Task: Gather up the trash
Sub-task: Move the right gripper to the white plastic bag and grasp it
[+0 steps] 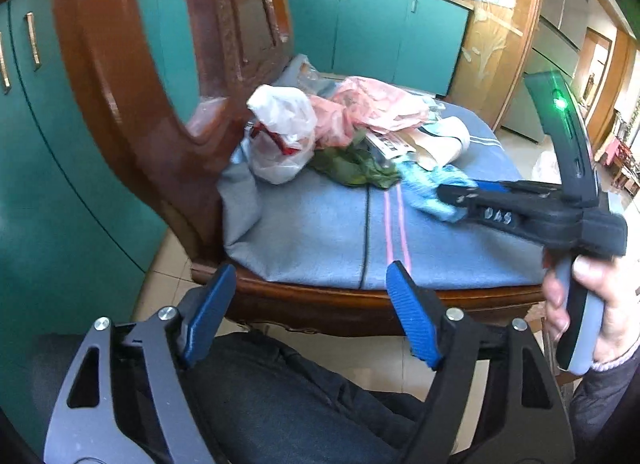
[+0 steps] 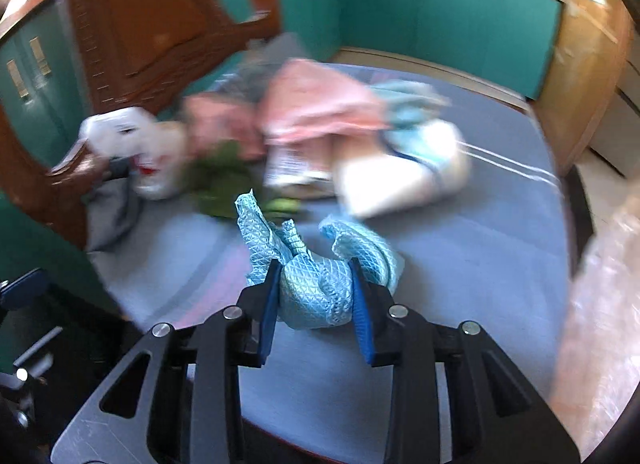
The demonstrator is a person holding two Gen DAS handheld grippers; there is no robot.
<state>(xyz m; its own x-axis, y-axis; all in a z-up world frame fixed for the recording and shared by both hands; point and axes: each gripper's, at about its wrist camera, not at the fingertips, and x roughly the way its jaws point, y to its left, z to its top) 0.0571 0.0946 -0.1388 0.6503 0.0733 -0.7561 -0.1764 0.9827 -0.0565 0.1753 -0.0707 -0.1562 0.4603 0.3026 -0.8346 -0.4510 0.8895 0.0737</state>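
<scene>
A pile of trash lies on the blue cushion [image 1: 312,232] of a wooden chair: a white plastic bag [image 1: 280,132], a pink plastic bag [image 1: 372,104], a green wrapper [image 1: 352,166] and a cream packet [image 1: 440,140]. At the near edge of the pile is a crumpled light blue wipe [image 2: 316,296], and my right gripper [image 2: 315,268] is shut on it, its blue pads pressing both sides. The left wrist view shows this right gripper [image 1: 448,192] reaching in from the right onto the wipe [image 1: 424,184]. My left gripper [image 1: 312,268] hangs open before the chair's front edge, holding nothing.
The carved wooden chair back [image 1: 120,84] rises at the left of the pile. Teal cabinets [image 1: 368,24] stand behind. A person's dark trouser leg [image 1: 280,404] is below the left gripper, and a hand [image 1: 592,304] holds the right one. Translucent plastic [image 2: 600,304] lies right of the chair.
</scene>
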